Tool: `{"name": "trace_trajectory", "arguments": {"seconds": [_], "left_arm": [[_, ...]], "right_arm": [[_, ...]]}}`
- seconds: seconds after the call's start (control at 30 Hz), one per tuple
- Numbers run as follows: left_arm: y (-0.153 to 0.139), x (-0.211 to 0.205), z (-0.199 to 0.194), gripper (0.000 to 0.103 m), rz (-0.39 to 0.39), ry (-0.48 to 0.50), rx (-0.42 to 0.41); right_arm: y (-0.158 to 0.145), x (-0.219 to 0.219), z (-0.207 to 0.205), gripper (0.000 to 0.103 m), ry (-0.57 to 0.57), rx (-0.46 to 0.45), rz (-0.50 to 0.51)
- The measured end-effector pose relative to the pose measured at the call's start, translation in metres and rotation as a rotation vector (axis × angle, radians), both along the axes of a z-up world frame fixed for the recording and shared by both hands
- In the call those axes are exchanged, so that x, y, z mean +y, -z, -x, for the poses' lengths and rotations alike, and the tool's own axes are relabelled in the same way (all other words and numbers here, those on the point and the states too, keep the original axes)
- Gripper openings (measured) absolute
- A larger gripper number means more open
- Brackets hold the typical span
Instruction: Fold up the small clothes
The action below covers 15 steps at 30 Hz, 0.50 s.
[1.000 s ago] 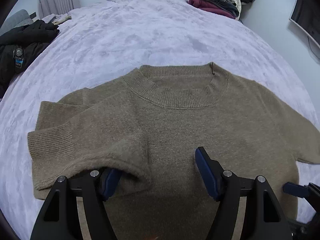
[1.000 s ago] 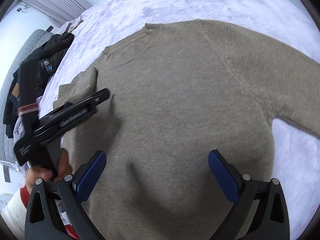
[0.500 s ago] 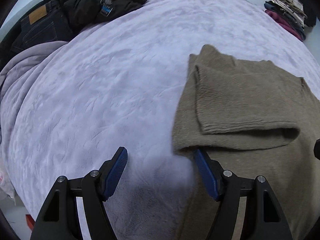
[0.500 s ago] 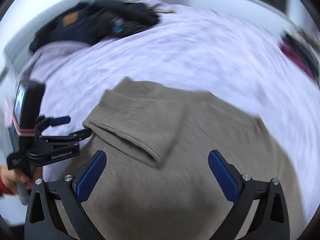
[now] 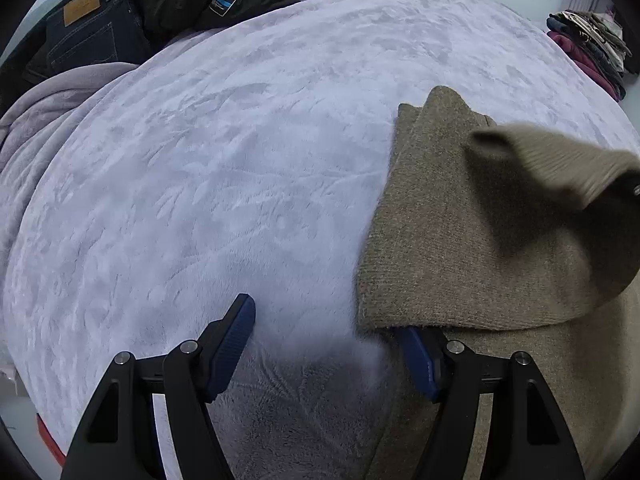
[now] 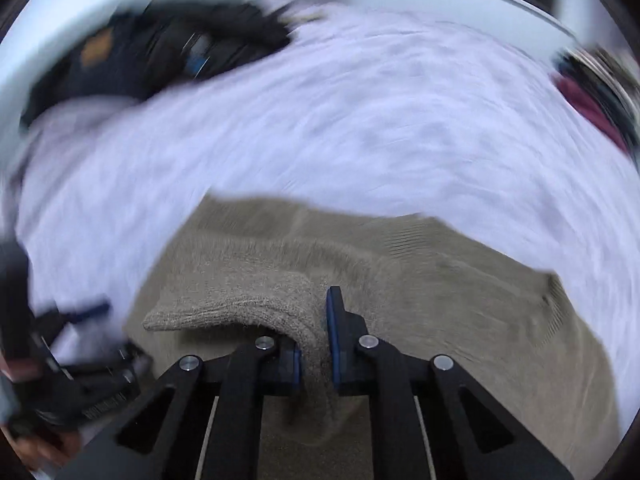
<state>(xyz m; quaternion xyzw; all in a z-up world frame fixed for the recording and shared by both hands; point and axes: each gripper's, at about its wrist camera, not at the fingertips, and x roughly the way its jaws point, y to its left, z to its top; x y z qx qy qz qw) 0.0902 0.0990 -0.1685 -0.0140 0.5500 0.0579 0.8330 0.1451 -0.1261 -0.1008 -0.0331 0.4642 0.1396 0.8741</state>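
An olive-brown knit sweater (image 5: 460,240) lies on the lilac bedspread (image 5: 240,160), its left sleeve folded over the body. My left gripper (image 5: 328,344) is open at the sweater's left edge; its right finger sits under the folded edge, its left finger over bare bedspread. My right gripper (image 6: 314,344) is shut on the sleeve cuff (image 6: 256,304) and holds it raised above the sweater body (image 6: 460,320). The raised cuff also shows in the left wrist view (image 5: 560,160), blurred. The right wrist view is blurred by motion.
Dark jeans and a black jacket (image 5: 168,4) lie piled at the far left of the bed. A stack of folded clothes (image 5: 588,48) stands at the far right. The left gripper shows at the lower left of the right wrist view (image 6: 80,344).
My right gripper has shut on the sleeve cuff and lifted it off the sweater. My left gripper has slid its right finger under the folded edge.
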Motion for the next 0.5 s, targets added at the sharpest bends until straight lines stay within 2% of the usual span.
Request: {"name": "trace_trajectory", "arguments": {"seconds": [0.1,0.17,0.23,0.3,0.37,0.43,0.47,0.5], "left_arm": [[0.0,-0.001,0.001,0.071,-0.006,0.001,0.002],[0.0,-0.001,0.0,0.071,-0.004,0.001,0.005],[0.001,-0.003,-0.001,0.074,-0.014,0.003,0.008],[0.0,-0.004,0.0,0.079,-0.039,-0.005,0.004],[0.002,-0.003,-0.004,0.079,-0.038,-0.007,0.009],[0.002,-0.003,-0.004,0.079,-0.041,-0.009,0.011],[0.002,-0.003,-0.004,0.079,-0.044,-0.009,0.011],[0.002,-0.004,-0.004,0.079,-0.048,-0.009,0.012]], "right_arm": [[-0.014,-0.065,0.014,0.01,0.223,-0.032,-0.147],[-0.007,-0.11,0.026,0.01,0.359,-0.006,-0.247],[0.011,-0.148,0.036,0.01,0.463,0.057,-0.327],[0.031,-0.176,0.043,0.012,0.524,0.123,-0.433],[0.044,-0.192,0.051,0.015,0.537,0.165,-0.536],[0.047,-0.197,0.054,0.043,0.543,0.176,-0.557],[0.048,-0.198,0.054,0.062,0.549,0.165,-0.589],[0.048,-0.201,0.057,0.064,0.553,0.149,-0.643]]}}
